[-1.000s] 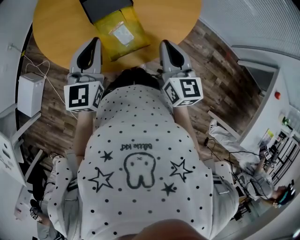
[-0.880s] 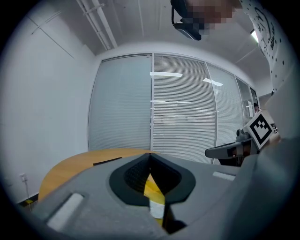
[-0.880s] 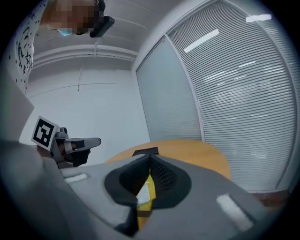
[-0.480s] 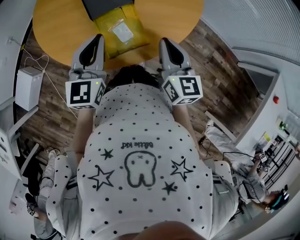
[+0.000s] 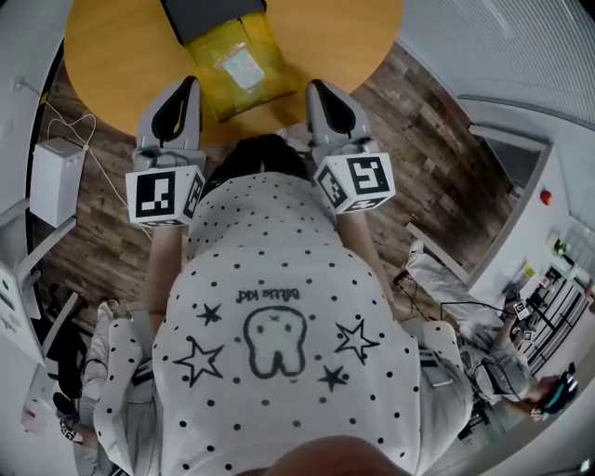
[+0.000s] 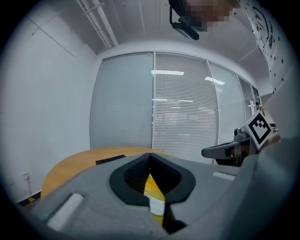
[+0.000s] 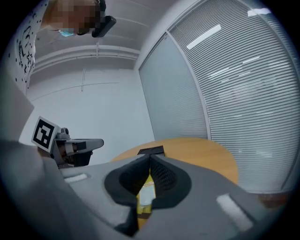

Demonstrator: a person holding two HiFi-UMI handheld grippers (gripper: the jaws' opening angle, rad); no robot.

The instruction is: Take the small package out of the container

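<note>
A yellow package [image 5: 240, 65] with a white label lies on the round wooden table [image 5: 112, 56]. Its far end lies at the dark flat container [image 5: 209, 14] at the table's back. My left gripper [image 5: 191, 84] hovers just left of the package's near end, and my right gripper [image 5: 316, 86] hovers just right of it. Both are over the table's near edge. In the left gripper view the jaws [image 6: 149, 155] meet at the tip, with yellow showing behind them. The right gripper [image 7: 150, 155] is shut too, on nothing, and the package [image 7: 146, 192] shows through the gap below the tip.
A white box [image 5: 58, 181] with cables stands on the wood floor left of the table. White furniture [image 5: 521, 186] and another person [image 5: 548, 390] are off to the right. Glass walls with blinds [image 6: 187, 108] close the room behind the table.
</note>
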